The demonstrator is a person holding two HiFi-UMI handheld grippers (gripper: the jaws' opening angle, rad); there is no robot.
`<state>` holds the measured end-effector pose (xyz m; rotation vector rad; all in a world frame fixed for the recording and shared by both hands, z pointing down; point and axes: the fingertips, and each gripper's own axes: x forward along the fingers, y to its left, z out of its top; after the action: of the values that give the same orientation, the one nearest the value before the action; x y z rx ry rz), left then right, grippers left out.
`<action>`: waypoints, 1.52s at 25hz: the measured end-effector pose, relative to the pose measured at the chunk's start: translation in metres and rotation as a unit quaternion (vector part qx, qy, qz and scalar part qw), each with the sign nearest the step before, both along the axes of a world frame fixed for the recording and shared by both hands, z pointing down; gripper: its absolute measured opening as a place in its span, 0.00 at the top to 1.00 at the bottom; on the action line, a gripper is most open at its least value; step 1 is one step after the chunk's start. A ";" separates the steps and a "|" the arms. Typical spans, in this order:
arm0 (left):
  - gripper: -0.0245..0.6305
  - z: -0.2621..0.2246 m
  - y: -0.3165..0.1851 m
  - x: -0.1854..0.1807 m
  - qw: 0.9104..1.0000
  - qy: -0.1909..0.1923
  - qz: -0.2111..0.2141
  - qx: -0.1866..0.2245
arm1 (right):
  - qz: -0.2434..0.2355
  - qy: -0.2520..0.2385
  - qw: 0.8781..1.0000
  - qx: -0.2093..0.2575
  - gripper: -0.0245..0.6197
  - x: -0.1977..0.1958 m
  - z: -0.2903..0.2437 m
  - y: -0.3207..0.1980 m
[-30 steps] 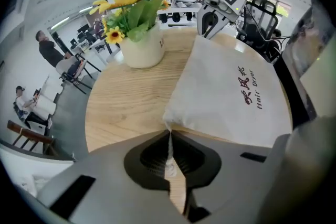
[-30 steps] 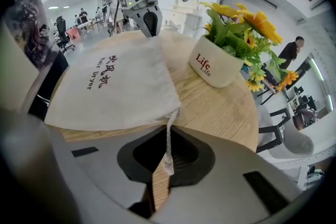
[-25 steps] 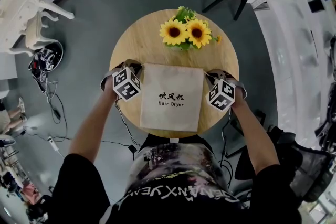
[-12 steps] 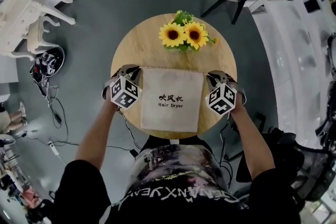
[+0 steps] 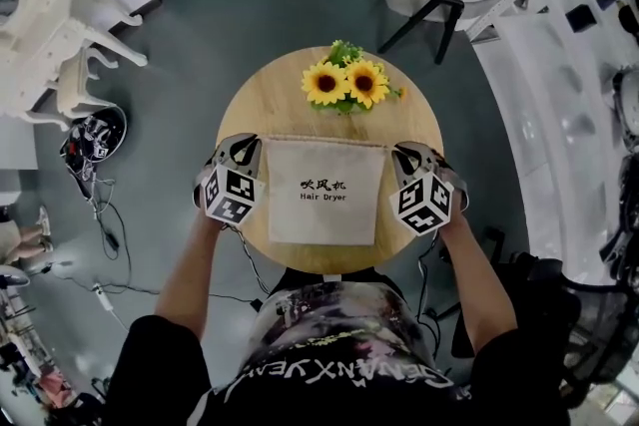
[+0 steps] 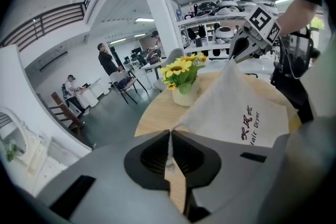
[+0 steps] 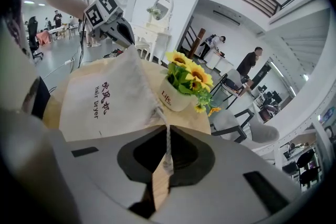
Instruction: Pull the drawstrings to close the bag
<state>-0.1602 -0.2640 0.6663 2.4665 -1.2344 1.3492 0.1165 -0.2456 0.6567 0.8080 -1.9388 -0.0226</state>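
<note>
Beige "Hair Dryer" bag (image 5: pixel 325 192) sat mid-counter (image 5: pixel 262 93), mouth edge toward the sunflower pot (image 5: pixel 344 85) and just short of it. Left gripper (image 6: pixel 169 135) had its jaws pinched fully together on the left drawstring (image 6: pixel 168 150). Right gripper (image 7: pixel 167 132) was likewise clamped tight on the right drawstring (image 7: pixel 167 145). Each cord ran straight from the jaws to its own top corner of the bag. Holding opposite sides looked deliberate: pulling apart should cinch the mouth. Top corners were lifted and peaked toward the grippers; the lower part apparently rested on the counter. Mouth edge was stretched flat, not yet gathered, so closing looked barely begun. Pot close behind, some risk of a knock.
</note>
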 end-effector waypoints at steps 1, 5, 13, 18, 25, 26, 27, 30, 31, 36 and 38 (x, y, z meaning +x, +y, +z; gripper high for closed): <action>0.93 -0.007 -0.001 -0.001 1.000 0.003 -0.003 0.007 | 0.002 -0.003 1.000 0.007 0.96 0.000 -0.007 -0.001; 0.93 -0.031 -0.006 -0.001 0.999 0.011 -0.010 0.034 | 0.005 -0.010 0.999 0.032 0.96 -0.001 -0.030 -0.006; 0.93 -0.066 -0.014 0.001 0.998 0.012 -0.010 0.068 | 0.008 -0.015 0.997 0.070 0.96 0.002 -0.068 -0.013; 0.93 -0.090 -0.017 0.000 0.996 0.012 -0.010 0.090 | 0.007 -0.017 0.995 0.093 0.96 0.002 -0.094 -0.017; 0.93 -0.122 -0.025 0.000 0.992 0.019 -0.015 0.121 | 0.014 -0.022 0.991 0.129 0.96 0.002 -0.128 -0.024; 0.93 -0.127 -0.026 0.000 0.992 0.019 -0.014 0.126 | 0.014 -0.022 0.991 0.134 0.96 0.002 -0.133 -0.025; 0.93 -0.131 -0.027 0.000 0.991 0.018 -0.013 0.131 | 0.014 -0.022 0.990 0.139 0.96 0.002 -0.138 -0.026; 0.93 -0.146 -0.029 -0.001 0.989 0.017 -0.012 0.146 | 0.013 -0.021 0.988 0.154 0.96 0.001 -0.153 -0.028; 0.93 -0.151 -0.030 -0.002 0.988 0.017 -0.012 0.151 | 0.013 -0.020 0.987 0.159 0.96 0.001 -0.158 -0.028; 0.93 -0.179 -0.035 -0.005 0.984 0.018 -0.010 0.177 | 0.014 -0.020 0.982 0.186 0.96 -0.002 -0.185 -0.032; 0.93 -0.191 -0.037 -0.005 0.982 0.018 -0.010 0.189 | 0.014 -0.019 0.980 0.197 0.96 -0.002 -0.196 -0.033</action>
<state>-0.1653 -0.3008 0.4752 2.6932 -1.6336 1.1476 0.1140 -0.2790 0.4610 1.1012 -1.9873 -0.3871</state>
